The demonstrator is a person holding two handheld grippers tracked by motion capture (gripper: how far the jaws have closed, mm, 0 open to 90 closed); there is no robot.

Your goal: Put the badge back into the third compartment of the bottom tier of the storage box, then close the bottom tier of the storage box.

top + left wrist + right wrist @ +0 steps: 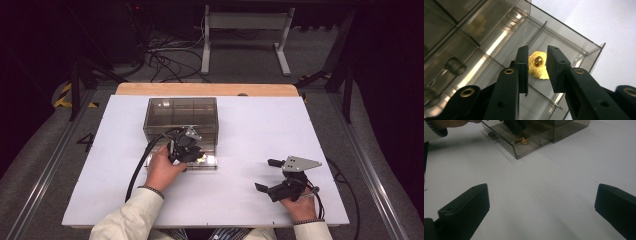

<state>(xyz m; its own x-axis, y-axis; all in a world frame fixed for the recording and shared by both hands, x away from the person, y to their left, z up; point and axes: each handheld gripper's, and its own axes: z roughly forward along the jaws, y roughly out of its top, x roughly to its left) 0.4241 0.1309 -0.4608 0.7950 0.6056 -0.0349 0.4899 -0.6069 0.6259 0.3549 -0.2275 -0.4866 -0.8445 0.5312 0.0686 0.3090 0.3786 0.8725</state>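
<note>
A smoky clear drawer box (170, 111) stands on the white table, its lowest drawer (214, 161) pulled out toward the person. A small gold pin (536, 71) lies on the floor of the drawer's end compartment (574, 53); it also glints in the right gripper view as the gold pin (523, 141). My left gripper (537, 53) reaches down into that drawer, jaws a little apart, the pin in the gap just past the tips, and the pads do not press on it. My right gripper (266, 175) rests low over the table at the front right, jaws wide, nothing between them.
The drawer has thin dividers (537, 33) and a low clear front wall (517, 152). A wooden board edge (205, 89) runs behind the white table top (260, 125). Cables (137, 167) trail from both grippers. A table frame (245, 30) stands on the floor beyond.
</note>
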